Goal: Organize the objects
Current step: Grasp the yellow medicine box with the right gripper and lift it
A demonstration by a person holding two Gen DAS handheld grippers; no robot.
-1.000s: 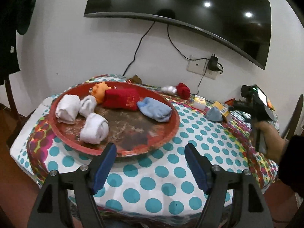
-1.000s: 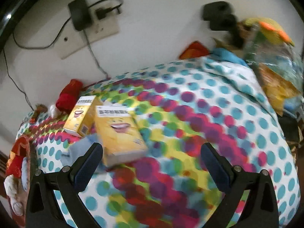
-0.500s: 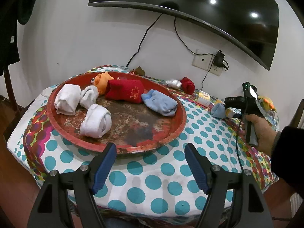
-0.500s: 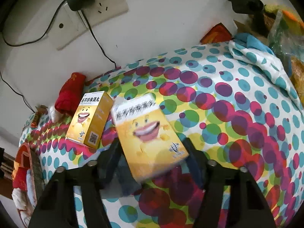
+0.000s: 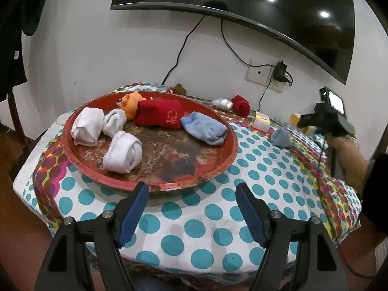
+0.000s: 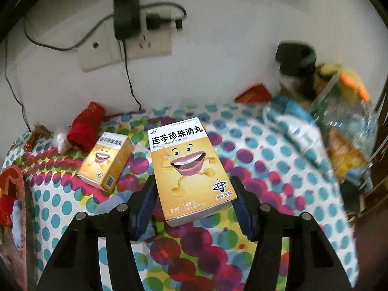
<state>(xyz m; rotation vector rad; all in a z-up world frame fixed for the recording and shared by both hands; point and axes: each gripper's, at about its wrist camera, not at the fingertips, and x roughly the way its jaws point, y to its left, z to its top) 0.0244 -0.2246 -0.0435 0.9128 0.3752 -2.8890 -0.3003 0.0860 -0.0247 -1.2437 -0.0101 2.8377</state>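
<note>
My right gripper is shut on a yellow medicine box with a smiling cartoon mouth, lifted slightly off the dotted tablecloth. A second yellow box lies to its left. A red sock roll sits behind it by the wall. My left gripper is open and empty at the near rim of the round red tray. The tray holds white sock rolls, a red cloth, an orange toy and a light blue sock.
A small blue sock lies on the cloth right of the tray. A wall socket with a plugged charger is behind the boxes. A clear bag of clutter sits at the table's right edge. A TV hangs above.
My right gripper closed on the yellow box and raised it a little. My left gripper drew slightly nearer to the tray, still open.
</note>
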